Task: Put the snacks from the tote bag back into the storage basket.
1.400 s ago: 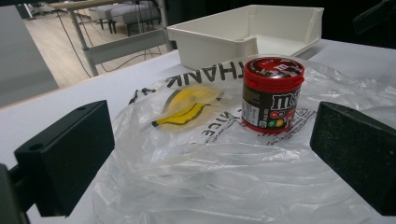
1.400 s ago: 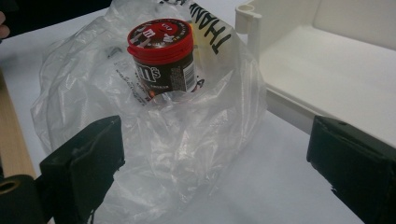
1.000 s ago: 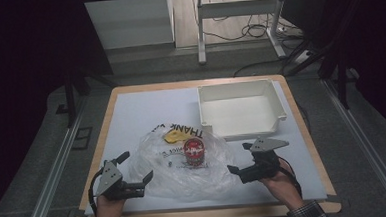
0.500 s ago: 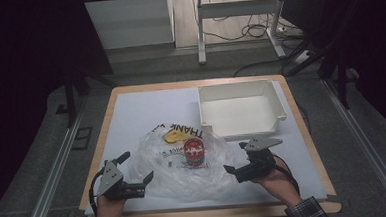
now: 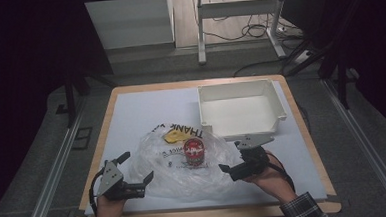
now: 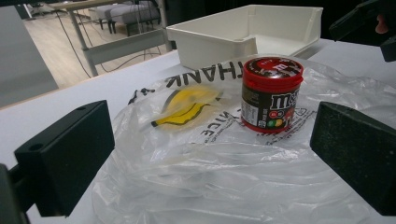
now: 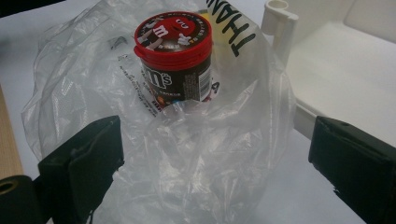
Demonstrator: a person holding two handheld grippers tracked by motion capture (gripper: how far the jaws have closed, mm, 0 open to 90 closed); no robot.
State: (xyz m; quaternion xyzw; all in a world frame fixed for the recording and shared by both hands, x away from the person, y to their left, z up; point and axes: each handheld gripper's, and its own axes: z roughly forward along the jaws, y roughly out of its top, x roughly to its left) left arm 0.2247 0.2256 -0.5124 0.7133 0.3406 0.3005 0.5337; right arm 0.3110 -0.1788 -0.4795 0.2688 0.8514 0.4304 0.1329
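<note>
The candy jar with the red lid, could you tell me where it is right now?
The candy jar stands upright on the plastic bag, centre-front in the high view, between both grippers and just before the white bin.

1. The left gripper (image 5: 137, 175) sits at the near-left of the high view, held from below by the left hand (image 5: 107, 207); its jaws are spread wide and point right.
2. The right gripper (image 5: 232, 159) is held by the right hand (image 5: 269, 177), jaws wide apart, pointing left.
3. A plaid sleeve (image 5: 302, 211) covers the right wrist.
</note>
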